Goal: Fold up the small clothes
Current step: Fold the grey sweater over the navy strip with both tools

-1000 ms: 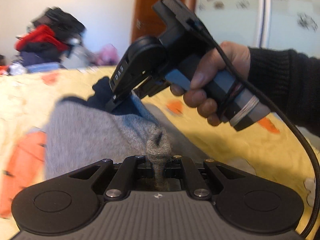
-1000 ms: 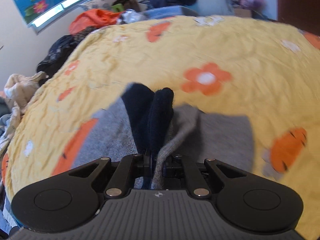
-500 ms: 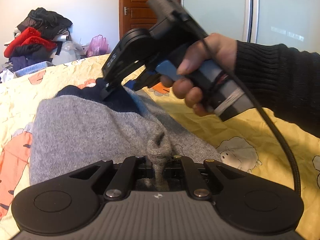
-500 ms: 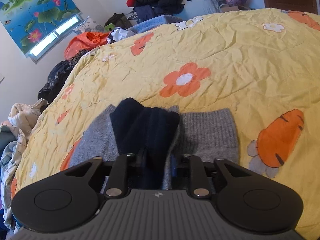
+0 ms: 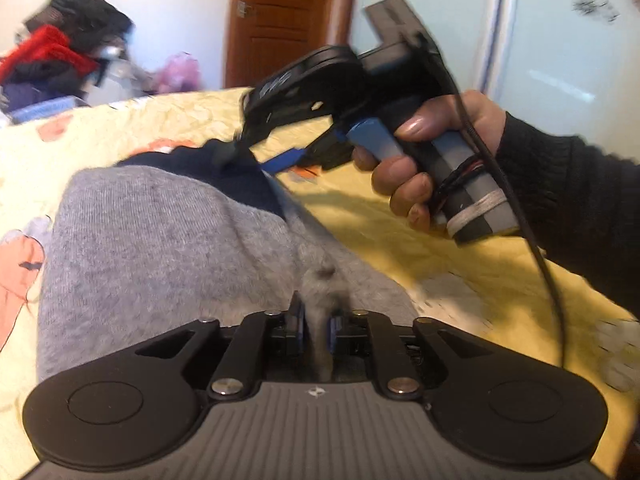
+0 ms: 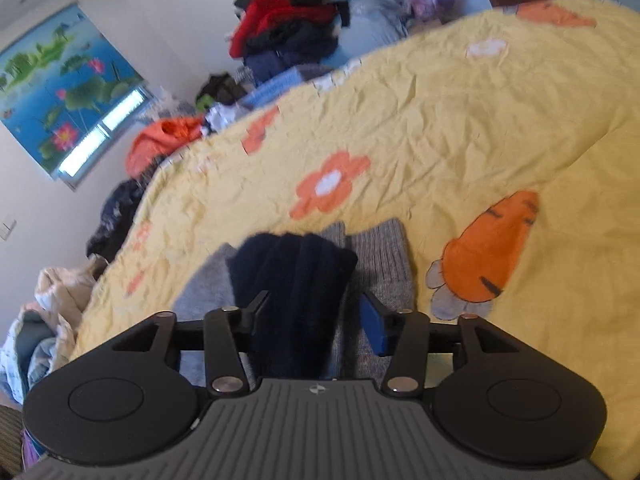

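- Two hand-held grippers work on a grey garment (image 5: pixel 160 240) lying on the yellow bed cover (image 6: pixel 460 120).
- Left hand-held gripper (image 5: pixel 318 320) is pinching a bunched grey fold.
- Right hand-held gripper (image 6: pixel 312 312) has its fingers spread, with the garment's dark navy part (image 6: pixel 296 280) lying between them.
- A hand (image 5: pixel 432 152) in a black sleeve (image 5: pixel 568 200) holds the right one.

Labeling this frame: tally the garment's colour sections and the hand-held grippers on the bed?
Grey knit section: 1
Navy knit section: 1
Left hand-held gripper, shut on the grey knit section: 1
Right hand-held gripper, open over the navy knit section: 1
Total: 4
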Motion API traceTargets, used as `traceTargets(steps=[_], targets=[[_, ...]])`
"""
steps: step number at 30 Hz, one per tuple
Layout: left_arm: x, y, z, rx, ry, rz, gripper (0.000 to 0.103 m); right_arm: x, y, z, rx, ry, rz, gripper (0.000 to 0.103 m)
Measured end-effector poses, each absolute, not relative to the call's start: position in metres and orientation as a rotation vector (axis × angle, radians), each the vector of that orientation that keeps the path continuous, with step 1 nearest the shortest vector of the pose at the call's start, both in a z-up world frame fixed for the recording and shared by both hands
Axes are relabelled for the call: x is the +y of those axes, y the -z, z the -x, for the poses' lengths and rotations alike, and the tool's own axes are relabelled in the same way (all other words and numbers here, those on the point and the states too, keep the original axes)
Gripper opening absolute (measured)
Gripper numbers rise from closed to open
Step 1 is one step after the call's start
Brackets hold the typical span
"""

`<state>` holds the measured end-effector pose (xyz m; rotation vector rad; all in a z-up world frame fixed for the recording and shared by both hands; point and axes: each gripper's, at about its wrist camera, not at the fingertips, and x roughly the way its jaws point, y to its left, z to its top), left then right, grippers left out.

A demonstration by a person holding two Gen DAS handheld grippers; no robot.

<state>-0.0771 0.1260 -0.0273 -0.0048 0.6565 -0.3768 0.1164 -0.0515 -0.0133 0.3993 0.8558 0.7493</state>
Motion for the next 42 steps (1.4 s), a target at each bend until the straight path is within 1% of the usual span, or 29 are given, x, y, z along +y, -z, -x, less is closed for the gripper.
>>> traceTargets(steps=[2, 3, 4, 6, 7, 9, 12, 16, 17, 22, 27, 28, 29, 30, 31, 32, 33, 34, 37, 41, 42], targets=[[0.149, 0.018, 0.092, 0.662, 0.425, 0.026, 0.02, -0.072, 0.007, -0.098, 0.837, -0.765, -0.447, 0.053], [0.163, 0.013, 0.103, 0.647, 0.437, 0.045, 0.034, -0.083, 0.007, -0.088, 0.839, -0.783, -0.492, 0.053], [0.179, 0.008, 0.116, 0.615, 0.425, 0.056, 0.062, -0.093, 0.009, -0.077, 0.849, -0.798, -0.536, 0.053], [0.198, 0.003, 0.143, 0.531, 0.336, -0.002, 0.091, -0.107, 0.011, -0.049, 0.855, -0.797, -0.563, 0.053], [0.202, 0.005, 0.156, 0.493, 0.297, -0.076, 0.091, -0.11, 0.011, -0.035, 0.858, -0.793, -0.556, 0.053], [0.199, 0.013, 0.17, 0.474, 0.24, -0.258, 0.091, -0.113, 0.014, -0.013, 0.875, -0.803, -0.558, 0.053], [0.189, 0.034, 0.175, 0.48, 0.2, -0.434, 0.09, -0.104, 0.013, 0.008, 0.898, -0.826, -0.52, 0.053], [0.188, 0.042, 0.161, 0.494, 0.195, -0.439, 0.09, -0.08, 0.016, 0.019, 0.941, -0.799, -0.351, 0.053], [0.188, 0.042, 0.157, 0.498, 0.191, -0.421, 0.09, -0.076, 0.018, 0.02, 0.956, -0.785, -0.323, 0.053], [0.189, 0.044, 0.146, 0.55, 0.153, -0.312, 0.082, -0.065, 0.025, 0.026, 1.006, -0.793, -0.282, 0.052], [0.202, 0.043, 0.14, 0.589, 0.126, -0.205, 0.082, -0.064, 0.027, 0.024, 1.025, -0.795, -0.282, 0.052], [0.205, 0.043, 0.139, 0.596, 0.122, -0.181, 0.08, -0.065, 0.028, 0.023, 1.027, -0.795, -0.29, 0.052], [0.207, 0.043, 0.138, 0.6, 0.112, -0.166, 0.074, -0.066, 0.028, 0.022, 1.029, -0.795, -0.296, 0.052], [0.206, 0.044, 0.136, 0.609, 0.113, -0.165, 0.056, -0.066, 0.029, 0.022, 1.028, -0.796, -0.296, 0.048], [0.204, 0.045, 0.134, 0.619, 0.127, -0.163, 0.032, -0.065, 0.03, 0.022, 1.027, -0.791, -0.286, 0.027], [0.202, 0.045, 0.136, 0.62, 0.151, -0.156, 0.019, -0.064, 0.031, 0.021, 1.032, -0.787, -0.272, 0.015], [0.198, 0.046, 0.136, 0.613, 0.162, -0.16, 0.015, -0.065, 0.031, 0.021, 1.027, -0.794, -0.277, 0.016], [0.195, 0.045, 0.137, 0.6, 0.154, -0.172, 0.014, -0.067, 0.029, 0.023, 1.015, -0.796, -0.272, 0.015], [0.199, 0.037, 0.139, 0.6, 0.161, -0.181, 0.012, -0.081, 0.013, 0.034, 0.966, -0.783, -0.252, 0.015], [0.21, 0.047, 0.136, 0.647, 0.161, -0.151, 0.011, -0.09, 0.036, 0.03, 1.014, -0.737, -0.295, 0.015], [0.207, 0.048, 0.136, 0.642, 0.162, -0.157, 0.011, -0.09, 0.036, 0.03, 1.007, -0.734, -0.329, 0.021]])
